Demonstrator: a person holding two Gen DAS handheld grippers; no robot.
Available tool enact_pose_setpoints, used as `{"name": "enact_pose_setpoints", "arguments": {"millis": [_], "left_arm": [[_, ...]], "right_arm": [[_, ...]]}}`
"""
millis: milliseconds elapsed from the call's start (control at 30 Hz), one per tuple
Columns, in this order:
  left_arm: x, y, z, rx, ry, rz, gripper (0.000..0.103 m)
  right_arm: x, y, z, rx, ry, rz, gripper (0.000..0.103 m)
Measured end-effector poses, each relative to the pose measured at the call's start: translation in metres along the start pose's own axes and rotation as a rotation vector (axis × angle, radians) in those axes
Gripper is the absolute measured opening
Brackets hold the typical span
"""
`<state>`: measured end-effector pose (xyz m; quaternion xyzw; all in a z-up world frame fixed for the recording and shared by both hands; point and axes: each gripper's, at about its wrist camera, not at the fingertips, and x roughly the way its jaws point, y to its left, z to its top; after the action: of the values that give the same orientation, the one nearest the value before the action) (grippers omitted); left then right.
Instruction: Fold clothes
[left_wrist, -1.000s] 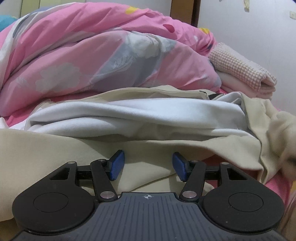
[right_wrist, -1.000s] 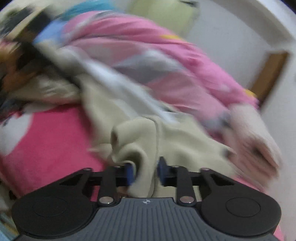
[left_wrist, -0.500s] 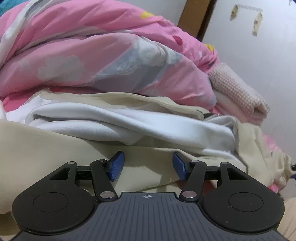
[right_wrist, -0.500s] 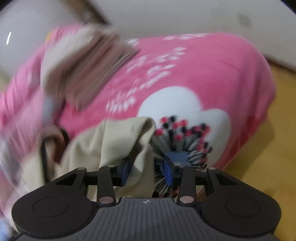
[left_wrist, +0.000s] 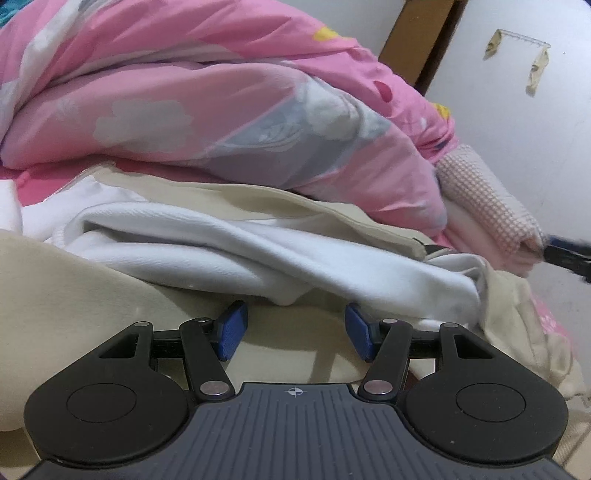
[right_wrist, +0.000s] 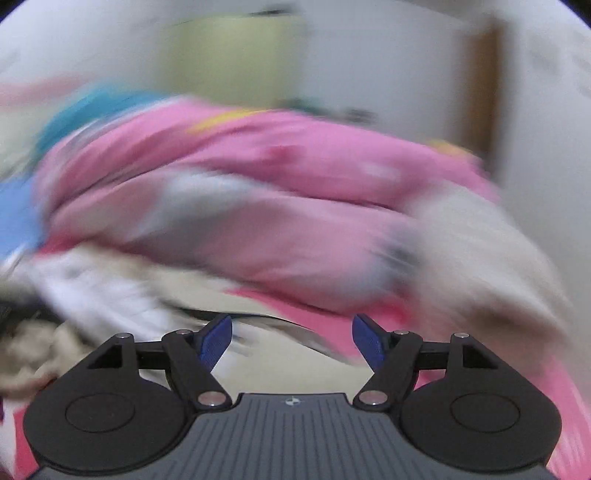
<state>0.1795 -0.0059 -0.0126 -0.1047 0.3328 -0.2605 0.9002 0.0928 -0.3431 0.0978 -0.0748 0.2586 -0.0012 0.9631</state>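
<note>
A beige garment with a white lining lies bunched on the pink bed, in the left wrist view. My left gripper hovers open just over its beige cloth, nothing between the blue pads. The right wrist view is heavily blurred. There my right gripper stands open and empty, facing the beige and white garment at the lower left. The right gripper's dark tip shows at the right edge of the left wrist view.
A big pink quilt with grey and white prints is heaped behind the garment. Folded pink checked towels sit at the right by the white wall. A wooden door frame stands behind.
My right gripper let go of the beige cloth, opened wide and swung round to face the quilt. My left gripper stayed open and shifted slightly along the garment.
</note>
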Motion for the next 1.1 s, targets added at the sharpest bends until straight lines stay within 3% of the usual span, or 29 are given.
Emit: {"name": "enact_pose_setpoints", "arguments": {"millis": [100, 233, 267, 300, 333, 367, 467, 633, 800, 967, 1100], "left_arm": [[0.001, 0.006, 0.000, -0.021, 0.005, -0.006, 0.058], [0.002, 0.014, 0.000, -0.048, 0.011, -0.015, 0.058], [0.002, 0.016, 0.000, -0.055, 0.013, -0.017, 0.058], [0.002, 0.017, 0.000, -0.060, 0.014, -0.019, 0.058], [0.002, 0.017, 0.000, -0.062, 0.012, -0.021, 0.058], [0.002, 0.017, 0.000, -0.063, 0.010, -0.023, 0.058], [0.001, 0.017, 0.001, -0.069, -0.001, -0.024, 0.058], [-0.002, 0.014, 0.003, -0.063, -0.030, -0.016, 0.058], [-0.005, 0.015, 0.005, -0.072, -0.056, -0.009, 0.058], [-0.001, 0.014, 0.005, -0.061, -0.049, 0.008, 0.058], [0.002, 0.013, 0.005, -0.037, -0.035, 0.029, 0.058]], "right_arm": [[0.061, 0.051, 0.021, -0.139, 0.052, 0.143, 0.074], [0.132, 0.089, 0.029, -0.263, 0.159, 0.179, 0.074], [0.146, 0.090, 0.028, -0.272, 0.188, 0.163, 0.070], [0.158, 0.088, 0.027, -0.268, 0.218, 0.140, 0.052], [0.169, 0.084, 0.026, -0.252, 0.244, 0.123, 0.043], [0.176, 0.077, 0.029, -0.211, 0.256, 0.115, 0.022], [0.173, 0.054, 0.045, -0.107, 0.174, 0.055, 0.008], [0.165, 0.023, 0.078, -0.058, 0.006, -0.119, 0.007], [0.162, -0.015, 0.112, 0.022, -0.108, -0.235, 0.007], [0.202, -0.026, 0.112, -0.007, -0.090, -0.301, 0.007], [0.234, -0.017, 0.099, -0.101, -0.055, -0.328, 0.009]]}}
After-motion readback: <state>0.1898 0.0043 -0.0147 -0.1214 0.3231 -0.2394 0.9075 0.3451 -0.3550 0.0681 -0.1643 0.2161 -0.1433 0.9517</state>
